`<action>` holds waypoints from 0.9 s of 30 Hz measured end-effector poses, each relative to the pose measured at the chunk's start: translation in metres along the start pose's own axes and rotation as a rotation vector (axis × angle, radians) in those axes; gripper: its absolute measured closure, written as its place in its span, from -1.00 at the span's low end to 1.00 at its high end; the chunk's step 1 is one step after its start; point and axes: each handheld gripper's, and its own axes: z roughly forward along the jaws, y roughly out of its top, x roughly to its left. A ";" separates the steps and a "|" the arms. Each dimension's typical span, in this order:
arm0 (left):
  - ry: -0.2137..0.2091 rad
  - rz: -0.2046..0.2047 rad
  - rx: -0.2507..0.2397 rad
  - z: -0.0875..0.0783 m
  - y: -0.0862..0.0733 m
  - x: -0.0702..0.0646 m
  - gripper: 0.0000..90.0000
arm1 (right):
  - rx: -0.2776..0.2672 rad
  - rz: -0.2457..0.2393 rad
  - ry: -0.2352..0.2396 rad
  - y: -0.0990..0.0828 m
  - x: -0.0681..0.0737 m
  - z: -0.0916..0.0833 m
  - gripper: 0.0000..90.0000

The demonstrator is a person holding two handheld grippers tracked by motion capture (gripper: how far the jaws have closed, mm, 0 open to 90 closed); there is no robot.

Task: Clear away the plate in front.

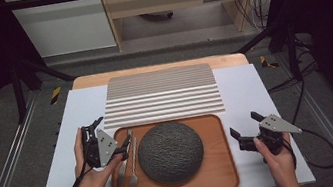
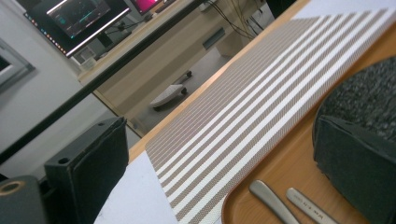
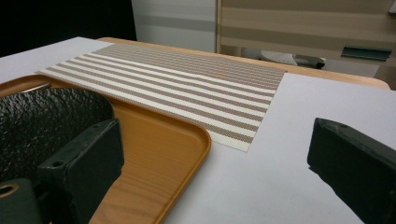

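A wooden tray (image 1: 219,166) lies at the table's near edge with a dark, rough round plate (image 1: 170,152) on it. Left of the plate on the tray lie a fork (image 1: 133,172) and a second metal utensil (image 1: 121,171). My left gripper (image 1: 113,131) hovers at the tray's left rim, open with nothing between its fingers. In the left gripper view the left gripper (image 2: 219,154) looks over the two utensil handles (image 2: 273,200) and the plate's edge (image 2: 369,93). My right gripper (image 1: 244,124) stands open and empty just right of the tray. In the right gripper view the right gripper (image 3: 215,149) faces the tray's corner (image 3: 187,140).
A brown-and-white striped placemat (image 1: 162,94) lies flat behind the tray on the white table cover (image 1: 250,90). Bare cover flanks the tray on both sides. Past the table's far wooden edge are the floor, a desk and cables.
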 end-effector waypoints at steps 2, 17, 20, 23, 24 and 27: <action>-0.004 -0.029 -0.012 -0.002 -0.001 0.004 -0.93 | -0.001 0.001 0.000 0.000 0.000 0.000 -0.91; 0.008 -0.229 -0.086 -0.026 -0.007 0.043 -0.94 | -0.008 0.004 0.001 0.001 0.000 -0.001 -0.92; 0.018 -0.253 -0.095 -0.030 -0.009 0.050 -0.94 | -0.009 0.004 0.001 0.001 0.000 -0.001 -0.92; 0.031 -0.272 -0.099 -0.033 -0.011 0.056 -0.94 | -0.010 0.004 0.001 0.001 -0.001 -0.002 -0.92; 0.035 -0.282 -0.102 -0.034 -0.012 0.058 -0.94 | -0.010 0.004 0.002 0.001 -0.001 -0.002 -0.92; 0.044 -0.306 -0.105 -0.038 -0.015 0.064 -0.94 | -0.010 0.004 0.002 0.001 -0.001 -0.002 -0.92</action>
